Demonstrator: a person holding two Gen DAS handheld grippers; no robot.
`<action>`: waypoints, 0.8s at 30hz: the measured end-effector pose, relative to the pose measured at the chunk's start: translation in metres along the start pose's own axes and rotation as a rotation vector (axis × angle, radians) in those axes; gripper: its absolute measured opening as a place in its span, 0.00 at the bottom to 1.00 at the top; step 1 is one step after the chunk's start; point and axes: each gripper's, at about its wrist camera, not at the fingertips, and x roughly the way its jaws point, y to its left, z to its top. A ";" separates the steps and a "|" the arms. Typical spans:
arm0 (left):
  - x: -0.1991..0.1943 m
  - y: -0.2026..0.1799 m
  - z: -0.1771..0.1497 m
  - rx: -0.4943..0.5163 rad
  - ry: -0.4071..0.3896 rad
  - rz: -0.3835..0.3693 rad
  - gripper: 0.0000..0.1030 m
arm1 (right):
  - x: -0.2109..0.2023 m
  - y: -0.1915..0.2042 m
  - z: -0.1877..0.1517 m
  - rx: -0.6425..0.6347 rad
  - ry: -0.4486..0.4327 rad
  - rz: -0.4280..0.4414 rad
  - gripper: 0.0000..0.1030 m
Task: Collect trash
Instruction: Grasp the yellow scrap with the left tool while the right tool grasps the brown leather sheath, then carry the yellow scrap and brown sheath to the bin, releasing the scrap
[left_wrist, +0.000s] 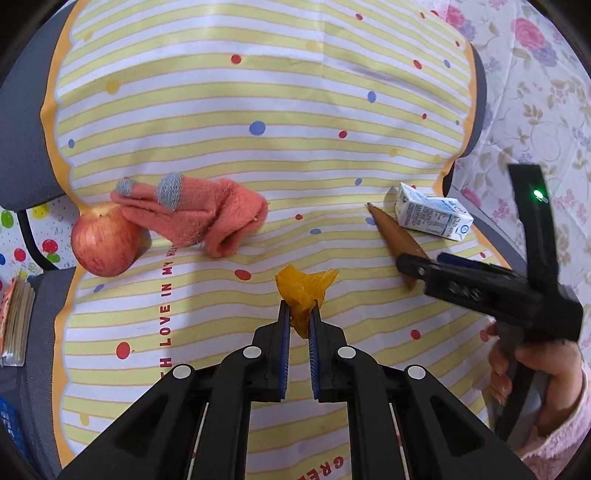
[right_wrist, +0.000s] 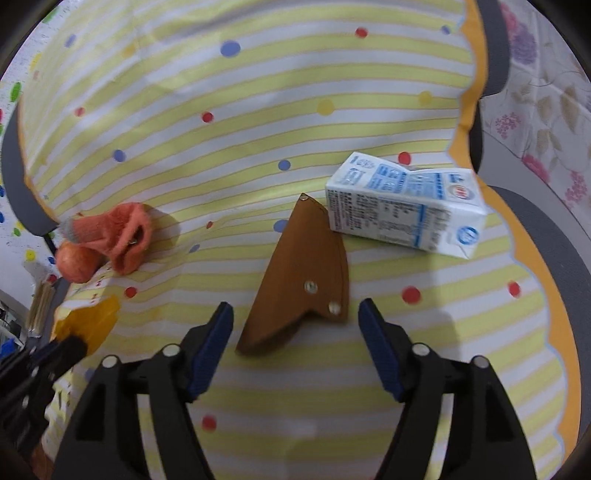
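Observation:
My left gripper (left_wrist: 299, 308) is shut on a crumpled orange peel (left_wrist: 304, 291) and holds it over the striped cloth (left_wrist: 258, 166). The peel also shows at the left of the right wrist view (right_wrist: 88, 321). My right gripper (right_wrist: 295, 314) is open and empty, its jaws either side of the near end of a brown leather sheath (right_wrist: 299, 277). A white and blue milk carton (right_wrist: 402, 210) lies on its side just beyond the sheath. The carton (left_wrist: 430, 214) and sheath (left_wrist: 395, 230) also show in the left wrist view, with the right gripper (left_wrist: 410, 264) over the sheath.
A red apple (left_wrist: 103, 243) and an orange knitted glove (left_wrist: 192, 214) lie together at the cloth's left edge. A stack of booklets (left_wrist: 14, 321) sits off the cloth at far left. A floral cloth (left_wrist: 535, 92) lies to the right.

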 end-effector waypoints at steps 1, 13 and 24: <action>0.001 0.000 0.000 -0.002 0.004 0.000 0.10 | 0.006 0.000 0.003 0.008 0.015 0.000 0.68; -0.017 -0.020 -0.019 0.042 0.029 -0.070 0.10 | -0.046 0.007 -0.052 -0.090 0.063 -0.026 0.56; -0.043 -0.050 -0.055 0.103 0.066 -0.129 0.10 | -0.105 0.001 -0.123 -0.148 0.064 -0.085 0.60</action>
